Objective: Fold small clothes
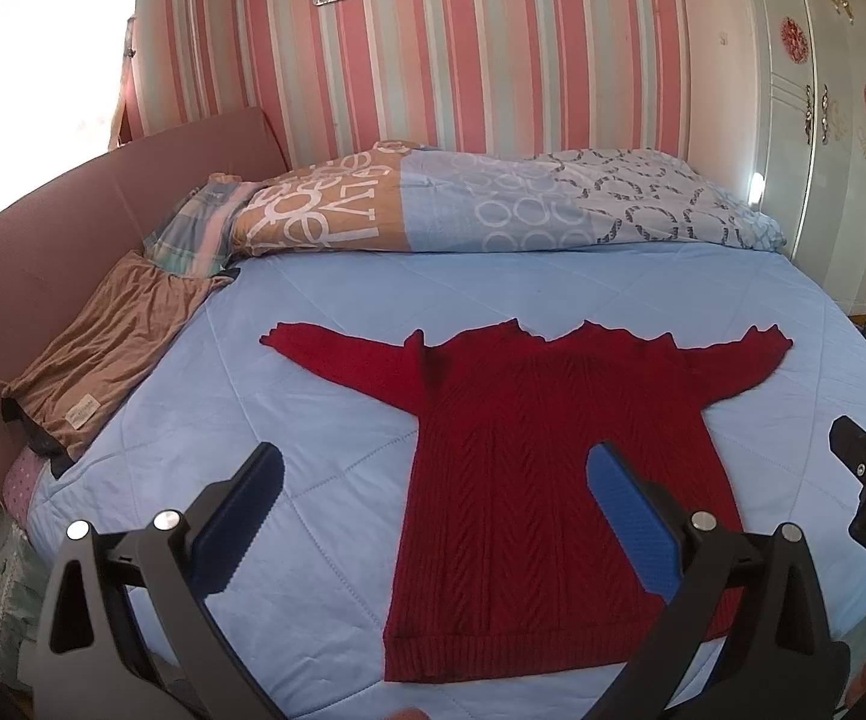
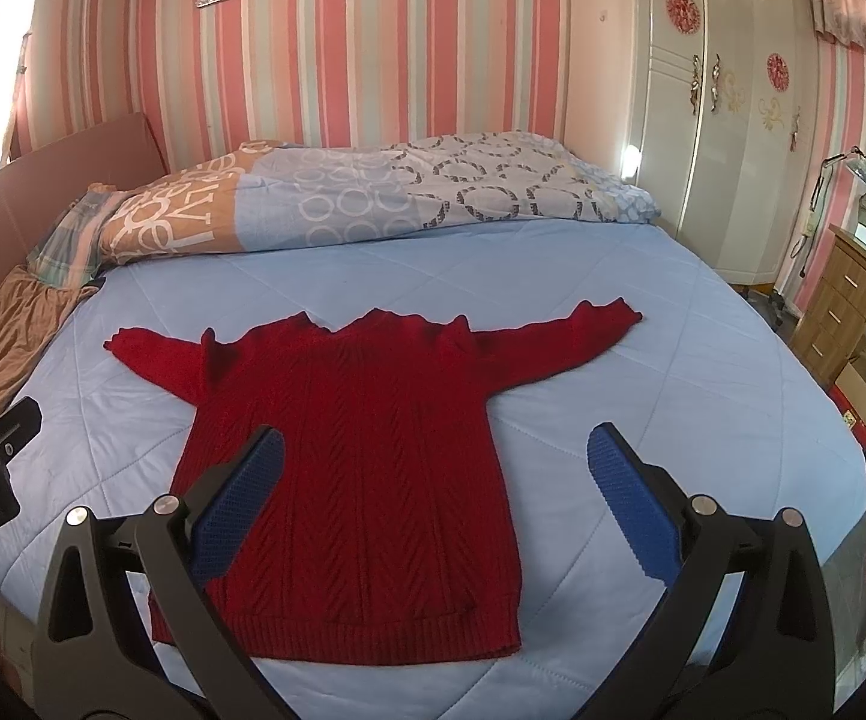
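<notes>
Fingers of both grippers stand wide and hold nothing: the left gripper (image 1: 433, 480) hangs over the near left hem of the red sweater (image 1: 529, 480), the right gripper (image 2: 436, 474) over its near right side. Sweater lies flat on the bed (image 1: 324, 312), sleeves spread far out left and right. Best start, I judge: pinch one sleeve cuff and lay it across the chest, keeping the knit unstretched.

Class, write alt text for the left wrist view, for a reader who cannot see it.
A red knitted sweater lies flat, sleeves spread, on a light blue bedspread. The open left gripper hovers above its hem side, holding nothing. A folded patterned duvet lies beyond, against a pink striped wall.
</notes>
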`<state>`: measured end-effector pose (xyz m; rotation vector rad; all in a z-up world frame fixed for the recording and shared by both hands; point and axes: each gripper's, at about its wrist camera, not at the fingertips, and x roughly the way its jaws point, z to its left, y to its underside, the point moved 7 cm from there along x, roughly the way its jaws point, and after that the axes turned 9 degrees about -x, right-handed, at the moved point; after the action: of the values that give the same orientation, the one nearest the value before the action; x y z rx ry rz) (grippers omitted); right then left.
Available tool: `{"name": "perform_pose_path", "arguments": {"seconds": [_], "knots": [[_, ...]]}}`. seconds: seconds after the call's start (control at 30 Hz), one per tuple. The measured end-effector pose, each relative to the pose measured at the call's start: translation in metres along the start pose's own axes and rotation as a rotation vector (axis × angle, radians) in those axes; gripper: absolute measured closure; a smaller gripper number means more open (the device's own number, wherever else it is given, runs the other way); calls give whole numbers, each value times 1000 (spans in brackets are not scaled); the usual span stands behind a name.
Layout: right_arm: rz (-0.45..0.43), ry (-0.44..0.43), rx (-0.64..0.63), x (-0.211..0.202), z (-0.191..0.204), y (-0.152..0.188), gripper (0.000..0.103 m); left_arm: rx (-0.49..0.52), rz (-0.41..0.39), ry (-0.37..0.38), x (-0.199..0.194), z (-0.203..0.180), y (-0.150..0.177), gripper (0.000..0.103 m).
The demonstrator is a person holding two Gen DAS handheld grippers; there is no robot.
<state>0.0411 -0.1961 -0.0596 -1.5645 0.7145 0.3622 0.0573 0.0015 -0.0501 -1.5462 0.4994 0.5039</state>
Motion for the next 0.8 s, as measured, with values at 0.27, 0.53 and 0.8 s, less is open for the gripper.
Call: {"name": "perform_pose_path", "arguments": {"seconds": [0.27, 0.53, 0.8], "knots": [[0, -1, 0, 0, -1, 1, 3, -8, 3, 9, 2, 0, 2, 1], [-2, -1, -1, 3, 1, 2, 3, 7, 0, 15, 0, 0, 1, 1], [2, -2, -3, 4, 4, 1, 3, 4, 12, 19, 3, 1, 2, 2]]}}
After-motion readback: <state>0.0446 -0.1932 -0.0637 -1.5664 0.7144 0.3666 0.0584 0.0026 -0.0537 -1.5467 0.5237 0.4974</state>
